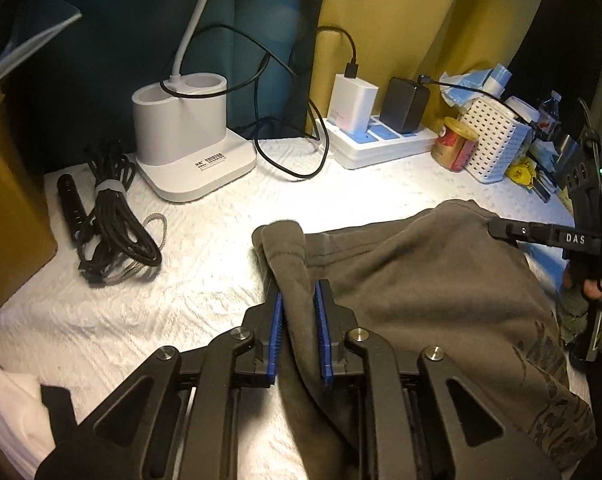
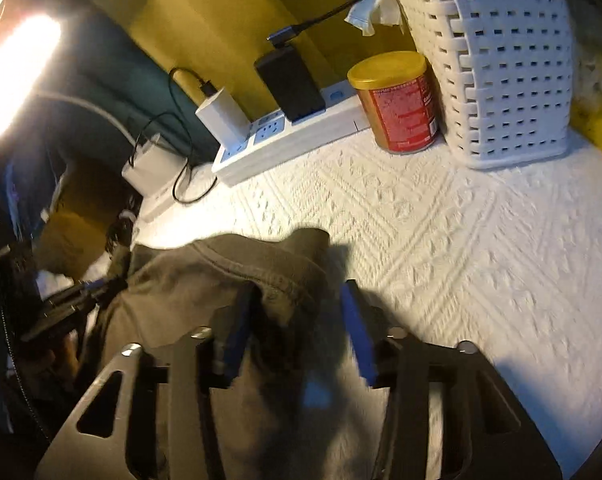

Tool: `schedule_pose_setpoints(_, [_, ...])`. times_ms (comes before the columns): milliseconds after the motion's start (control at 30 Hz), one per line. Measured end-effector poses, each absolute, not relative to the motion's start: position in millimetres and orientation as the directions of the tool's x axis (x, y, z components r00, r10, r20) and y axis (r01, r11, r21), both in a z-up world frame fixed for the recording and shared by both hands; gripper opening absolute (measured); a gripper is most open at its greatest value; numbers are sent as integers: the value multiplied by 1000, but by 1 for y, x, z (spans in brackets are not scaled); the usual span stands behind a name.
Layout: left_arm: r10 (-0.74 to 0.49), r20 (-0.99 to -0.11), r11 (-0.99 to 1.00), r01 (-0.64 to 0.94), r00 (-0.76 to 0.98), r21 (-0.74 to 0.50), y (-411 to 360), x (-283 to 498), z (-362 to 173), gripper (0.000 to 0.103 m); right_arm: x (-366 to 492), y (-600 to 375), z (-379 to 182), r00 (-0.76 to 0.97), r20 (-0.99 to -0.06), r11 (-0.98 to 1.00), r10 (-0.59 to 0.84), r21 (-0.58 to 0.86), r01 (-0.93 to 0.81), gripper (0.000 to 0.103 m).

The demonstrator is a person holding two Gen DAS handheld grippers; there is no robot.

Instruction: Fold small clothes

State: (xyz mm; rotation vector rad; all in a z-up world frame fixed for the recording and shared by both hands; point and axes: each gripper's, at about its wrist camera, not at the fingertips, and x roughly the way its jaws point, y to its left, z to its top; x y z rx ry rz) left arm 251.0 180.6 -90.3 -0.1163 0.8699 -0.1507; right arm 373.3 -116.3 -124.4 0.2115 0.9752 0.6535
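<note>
Risk here comes mostly from how little cloth each hand-held gripper has. The olive garment (image 1: 421, 280) lies bunched on the white textured surface (image 1: 205, 280), its hem edge turned toward the back. The left hand-held gripper (image 1: 299, 276) is nearly closed on a rolled corner of the hem, which stands up between its blue pads (image 1: 276, 320). The right hand-held gripper (image 2: 297, 300) is at the other corner; in its own blurred view the jaws stand wider apart with cloth between them, so I cannot tell whether it really pinches the fabric.

If the right side has no firm hold, I think this corner could slip out when the two sides are lifted, and the fold would come out crooked. The left hold is on a thick roll, not a flat edge, so it may unroll and loosen.

The red can (image 2: 401, 100), the white basket (image 2: 497, 68) and the power strip (image 2: 285, 136) with its chargers stand near the back. A wide swing of the cloth could tip the can or catch the black cable (image 1: 285, 136).
</note>
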Motion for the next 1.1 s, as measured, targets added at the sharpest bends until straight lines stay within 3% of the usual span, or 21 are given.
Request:
schedule_pose_setpoints(100, [-192, -731, 981, 104, 654, -165, 181, 253, -88, 15, 379, -111, -124, 367, -683, 765, 631, 472, -438, 12])
schedule_pose_setpoints(133, [-187, -723, 982, 107, 665, -155, 180, 253, -86, 13, 378, -109, -121, 373, -681, 764, 631, 459, -453, 12])
schedule_pose_setpoints(200, [-174, -713, 984, 106, 679, -140, 180, 255, -81, 3, 377, -107, -113, 399, -674, 768, 622, 423, -481, 12])
schedule_pose_setpoints(600, [-26, -769, 999, -12, 639, -43, 196, 262, -89, 10, 381, -98, -118, 472, -739, 843, 481, 240, -482, 13])
schedule_pose_setpoints(767, [-20, -762, 998, -30, 647, -51, 202, 245, -77, 10, 375, -93, -115, 505, -754, 869, 420, 175, -462, 27])
schedule_pose_setpoints(800, [-24, -761, 998, -29, 648, -55, 202, 240, -75, 14, 373, -95, -114, 510, -754, 873, 414, 170, -457, 27])
schedule_pose_setpoints(867, [-22, -757, 998, -30, 653, -55, 201, 231, -72, 40, 368, -99, -110, 520, -749, 877, 411, 169, -450, 28])
schedule_pose_setpoints(900, [-31, -750, 997, -31, 661, -69, 201, 224, -70, 59, 364, -102, -107, 525, -747, 879, 409, 166, -447, 28])
schedule_pose_setpoints(1100, [-47, -738, 995, -36, 673, -95, 195, 198, -63, 63, 339, -116, -97, 535, -736, 878, 415, 170, -448, 35])
